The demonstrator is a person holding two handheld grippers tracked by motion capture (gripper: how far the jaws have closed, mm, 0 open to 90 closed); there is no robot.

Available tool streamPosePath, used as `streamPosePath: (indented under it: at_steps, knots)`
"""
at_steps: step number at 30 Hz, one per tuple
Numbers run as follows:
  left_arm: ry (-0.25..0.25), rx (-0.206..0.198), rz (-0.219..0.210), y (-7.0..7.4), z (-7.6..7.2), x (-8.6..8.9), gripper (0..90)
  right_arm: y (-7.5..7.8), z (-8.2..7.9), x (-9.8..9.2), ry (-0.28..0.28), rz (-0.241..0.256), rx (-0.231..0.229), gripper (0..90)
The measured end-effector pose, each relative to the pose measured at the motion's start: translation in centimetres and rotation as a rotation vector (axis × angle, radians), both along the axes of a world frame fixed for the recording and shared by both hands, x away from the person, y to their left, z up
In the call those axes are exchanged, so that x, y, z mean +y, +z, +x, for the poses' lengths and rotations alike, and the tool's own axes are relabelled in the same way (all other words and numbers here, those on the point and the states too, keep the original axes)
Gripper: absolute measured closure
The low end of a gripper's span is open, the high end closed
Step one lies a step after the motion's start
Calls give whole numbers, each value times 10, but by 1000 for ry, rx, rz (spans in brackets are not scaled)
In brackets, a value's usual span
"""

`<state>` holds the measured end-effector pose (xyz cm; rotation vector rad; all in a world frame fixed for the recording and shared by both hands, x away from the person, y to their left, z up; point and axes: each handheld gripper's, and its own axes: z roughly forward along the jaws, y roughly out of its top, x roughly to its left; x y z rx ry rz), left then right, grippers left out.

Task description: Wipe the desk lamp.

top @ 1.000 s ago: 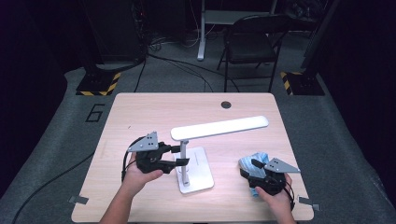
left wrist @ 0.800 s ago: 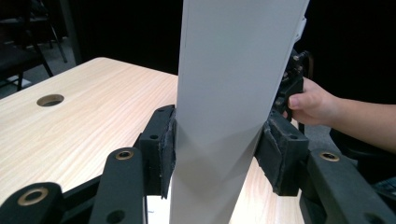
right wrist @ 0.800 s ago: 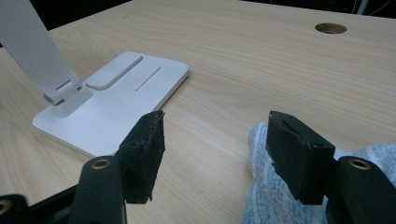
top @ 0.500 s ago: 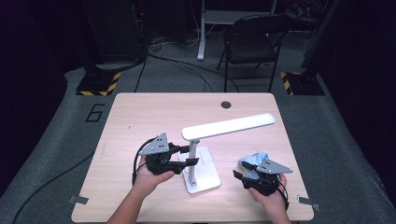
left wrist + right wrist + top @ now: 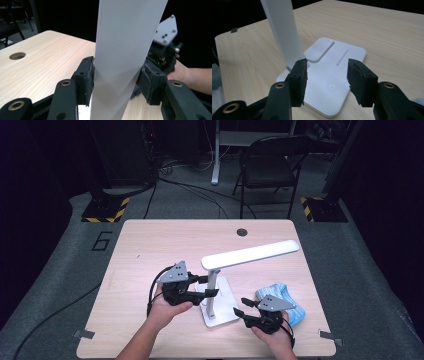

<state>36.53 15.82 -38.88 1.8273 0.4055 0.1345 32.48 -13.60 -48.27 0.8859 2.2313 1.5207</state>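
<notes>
A white desk lamp stands on the wooden table point(image 5: 150, 245), with a flat base point(image 5: 220, 312), an upright stem point(image 5: 213, 297) and a long head bar point(image 5: 250, 254). My left gripper point(image 5: 211, 285) is shut on the lamp stem point(image 5: 125, 50), pads pressed on both sides, gripper point(image 5: 116, 80). My right gripper point(image 5: 241, 305) is open at the base's right edge. In the right gripper view its jaws hover apart over the base point(image 5: 334, 57), gripper point(image 5: 327, 77), beside the stem point(image 5: 283, 32). A power mark point(image 5: 332, 86) sits between the jaws.
A blue and white cloth point(image 5: 282, 295) lies at the right, just behind my right hand. A round cable hole point(image 5: 242, 232) sits near the table's far edge. A black chair point(image 5: 270, 170) stands on the floor beyond the table.
My left gripper has carried the lamp a little to the right. The right gripper has turned away from the cloth and moved left, to the lamp's base.
</notes>
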Motion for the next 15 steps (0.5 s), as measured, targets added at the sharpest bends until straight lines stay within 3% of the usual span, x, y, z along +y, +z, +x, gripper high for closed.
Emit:
streamPosePath:
  at_steps: [6,12,15]
  knots:
    - [7,3,0,0,4,-5,501,-4,2,20,48,-22,10,503]
    - [-2,1,24,3,8,-6,498,-2,5,36,91,-10,-26,501]
    - [3,6,31,4,10,-7,495,-3,4,44,124,-33,-25,499]
